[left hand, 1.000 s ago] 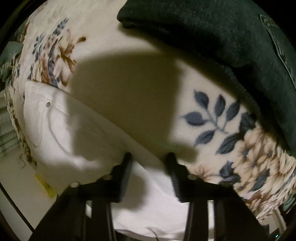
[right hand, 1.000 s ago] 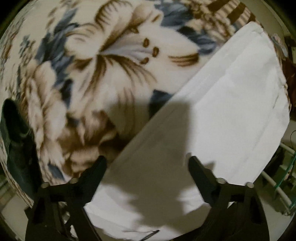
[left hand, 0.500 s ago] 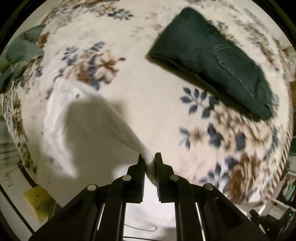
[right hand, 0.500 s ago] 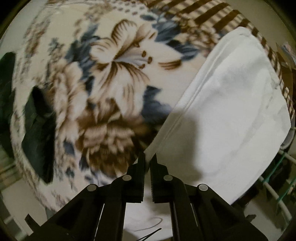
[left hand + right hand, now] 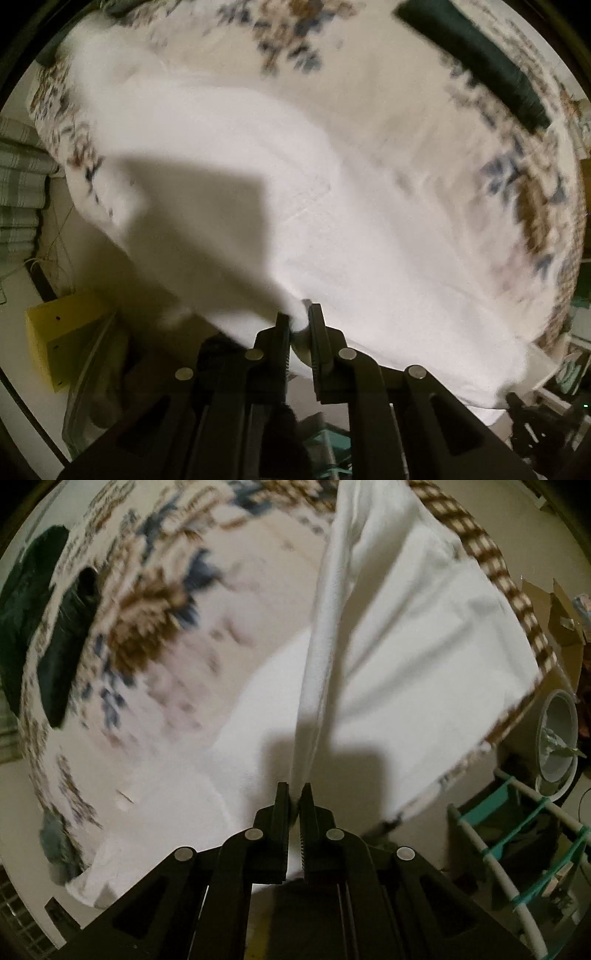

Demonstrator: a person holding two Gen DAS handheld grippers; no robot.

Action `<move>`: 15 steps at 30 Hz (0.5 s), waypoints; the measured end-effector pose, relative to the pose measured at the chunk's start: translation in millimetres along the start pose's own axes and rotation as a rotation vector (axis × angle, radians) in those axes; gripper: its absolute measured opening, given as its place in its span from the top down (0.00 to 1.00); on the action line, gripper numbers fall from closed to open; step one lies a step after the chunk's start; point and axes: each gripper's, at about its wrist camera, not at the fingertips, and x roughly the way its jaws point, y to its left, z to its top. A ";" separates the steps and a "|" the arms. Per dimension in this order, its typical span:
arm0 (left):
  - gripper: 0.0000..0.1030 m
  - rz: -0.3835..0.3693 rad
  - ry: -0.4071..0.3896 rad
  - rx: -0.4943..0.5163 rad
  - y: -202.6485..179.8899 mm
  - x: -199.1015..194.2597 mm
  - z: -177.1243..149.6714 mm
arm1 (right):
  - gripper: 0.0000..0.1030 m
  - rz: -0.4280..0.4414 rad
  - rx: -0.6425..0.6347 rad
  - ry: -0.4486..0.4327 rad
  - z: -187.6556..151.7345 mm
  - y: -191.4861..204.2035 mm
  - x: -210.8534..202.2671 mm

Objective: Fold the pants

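Both claws we see clenched, left gripper (image 5: 299, 319) and right gripper (image 5: 292, 795) each pinching white fabric pants (image 5: 258, 177) lifted off floral fleece blanket (image 5: 369, 92), folded dark green garment (image 5: 476, 62) beyond, no readable writing.

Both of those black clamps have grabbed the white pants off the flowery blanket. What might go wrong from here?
Each gripper, left and right, pinches only a thin edge of the white pants, so the cloth may slip free. The fabric hangs in a loose ridge, so the fold may land crooked. It may also drag toward the folded dark green garment.
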 end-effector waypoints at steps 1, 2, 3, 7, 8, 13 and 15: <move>0.93 0.009 0.010 -0.003 3.0 12.1 -3.9 | 0.95 -0.007 -0.007 0.003 -5.4 -7.9 6.6; 0.92 0.010 0.017 -0.007 5.1 21.5 -5.2 | 0.95 -0.016 -0.015 0.004 -8.6 -12.6 13.1; 0.92 0.013 0.028 -0.006 6.1 31.9 -5.1 | 0.95 -0.029 -0.030 0.007 -13.3 -19.5 23.8; 0.89 -0.021 0.023 -0.029 8.2 44.9 0.0 | 0.91 -0.040 -0.039 0.063 -21.7 -38.8 55.8; 0.88 -0.035 0.008 -0.028 8.2 41.8 0.0 | 0.82 -0.034 -0.030 0.086 -22.2 -44.9 61.3; 0.50 -0.054 -0.040 0.005 0.9 24.7 -3.9 | 0.43 0.034 0.027 0.052 -17.4 -94.7 40.7; 0.27 -0.041 -0.054 0.008 -1.5 22.3 -3.8 | 0.36 0.030 0.071 -0.027 -4.9 -119.3 19.8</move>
